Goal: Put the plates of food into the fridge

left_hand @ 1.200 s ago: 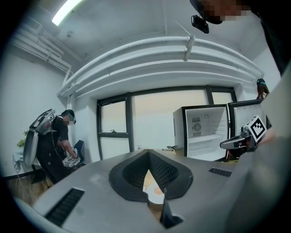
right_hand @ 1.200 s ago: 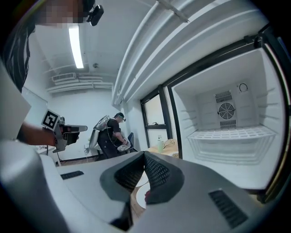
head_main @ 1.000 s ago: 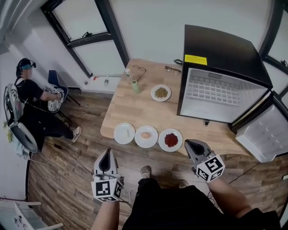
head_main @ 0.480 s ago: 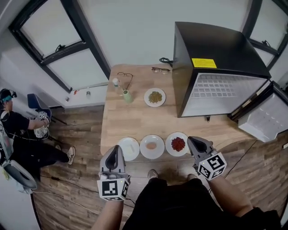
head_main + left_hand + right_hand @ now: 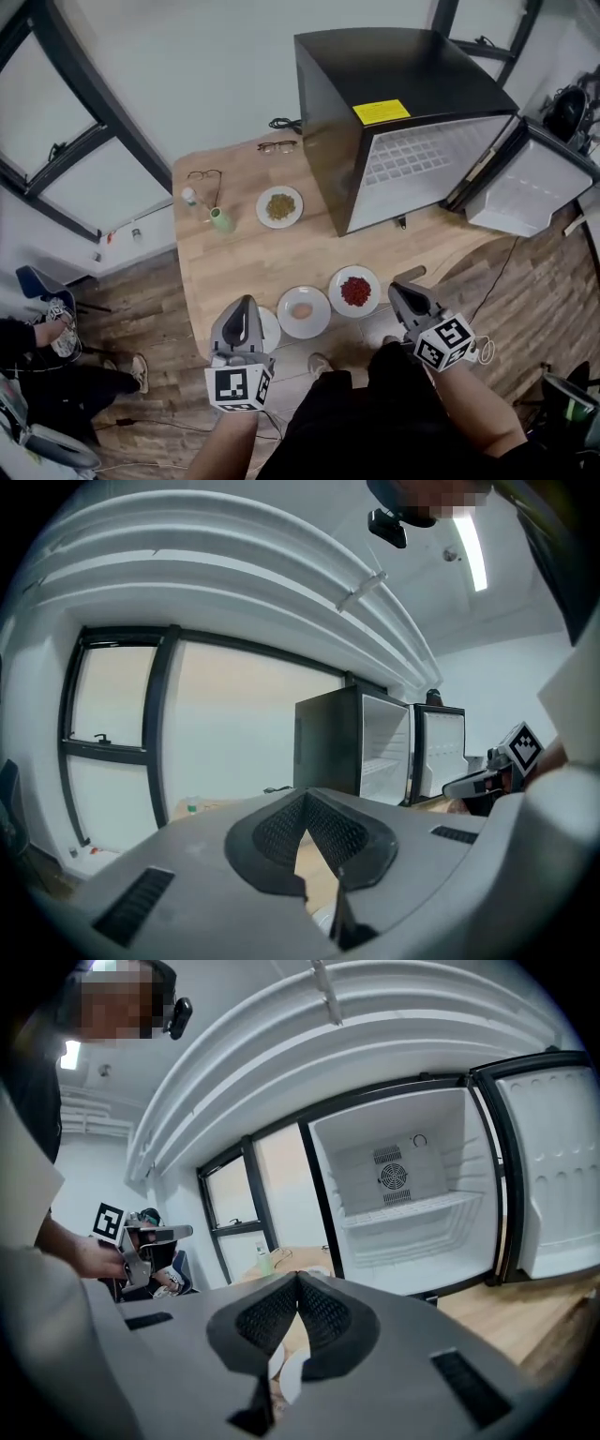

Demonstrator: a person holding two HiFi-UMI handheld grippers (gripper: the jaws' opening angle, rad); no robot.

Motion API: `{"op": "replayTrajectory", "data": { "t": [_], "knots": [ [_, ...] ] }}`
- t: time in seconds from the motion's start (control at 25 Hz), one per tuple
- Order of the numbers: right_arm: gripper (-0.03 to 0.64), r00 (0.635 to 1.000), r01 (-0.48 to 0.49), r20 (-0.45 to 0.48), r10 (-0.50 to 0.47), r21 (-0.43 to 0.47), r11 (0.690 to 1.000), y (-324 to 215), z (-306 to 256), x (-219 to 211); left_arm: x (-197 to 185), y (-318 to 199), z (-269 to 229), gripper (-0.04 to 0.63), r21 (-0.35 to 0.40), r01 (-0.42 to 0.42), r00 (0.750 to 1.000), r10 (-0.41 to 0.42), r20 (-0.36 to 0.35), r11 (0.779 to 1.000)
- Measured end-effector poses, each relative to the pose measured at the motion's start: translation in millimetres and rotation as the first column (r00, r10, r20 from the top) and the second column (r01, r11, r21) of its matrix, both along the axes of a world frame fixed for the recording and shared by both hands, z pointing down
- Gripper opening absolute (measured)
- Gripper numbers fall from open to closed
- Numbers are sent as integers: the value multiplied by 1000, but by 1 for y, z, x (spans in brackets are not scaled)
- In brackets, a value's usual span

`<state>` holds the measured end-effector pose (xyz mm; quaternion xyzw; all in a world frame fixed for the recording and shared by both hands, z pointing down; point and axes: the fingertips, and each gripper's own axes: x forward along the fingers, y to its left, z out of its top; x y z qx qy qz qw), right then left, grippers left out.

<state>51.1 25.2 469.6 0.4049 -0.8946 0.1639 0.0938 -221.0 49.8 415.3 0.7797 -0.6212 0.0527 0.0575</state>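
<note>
Starting state recorded: nothing stowed yet. The fridge (image 5: 412,150) is open and bare; four plates (image 5: 355,292) lie on the counter (image 5: 244,262) before it. The left hand-held gripper (image 5: 246,304) and right hand-held gripper (image 5: 395,287) are clenched, empty.

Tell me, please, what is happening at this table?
A person stands at the wooden table with a tool in each hand. The left tool and the right tool are both shut and empty, held near the front row of three plates. A fourth plate sits further back. The fridge stands on the table with its door open and nothing inside; no plate is in yet.
</note>
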Motion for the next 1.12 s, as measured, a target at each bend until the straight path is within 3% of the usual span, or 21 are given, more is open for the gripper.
{"op": "replayTrajectory", "data": {
  "t": [0.28, 0.52, 0.72, 0.8, 0.96, 1.04, 1.12],
  "knots": [
    [17, 999, 32, -13, -33, -106, 994, 34, 53, -5, 33, -19, 11, 3, 1, -81, 997, 81, 1, 997],
    [18, 999, 34, 46, -28, -148, 988, 48, 95, -2, 50, -38, 32, 3, -31, -76, 997, 76, 30, 997],
    [20, 997, 7, 80, 13, -239, 971, 54, 141, 10, 58, -40, 45, 3, -60, -73, 996, 76, 53, 996],
    [32, 994, 0, 103, 33, -305, 953, 54, 162, 13, 61, -39, 50, 3, -73, -77, 995, 82, 61, 994],
    [143, 986, 3, 148, 71, -451, 892, 53, 200, 15, 65, -33, 65, 3, -117, -84, 993, 93, 67, 990],
    [157, 984, 3, 161, 83, -475, 880, 51, 208, 14, 67, -29, 69, 3, -132, -91, 992, 102, 74, 987],
    [163, 969, -5, 207, 136, -532, 847, 49, 219, 12, 69, -25, 72, 3, -146, -101, 990, 114, 84, 984]
  ]
}}
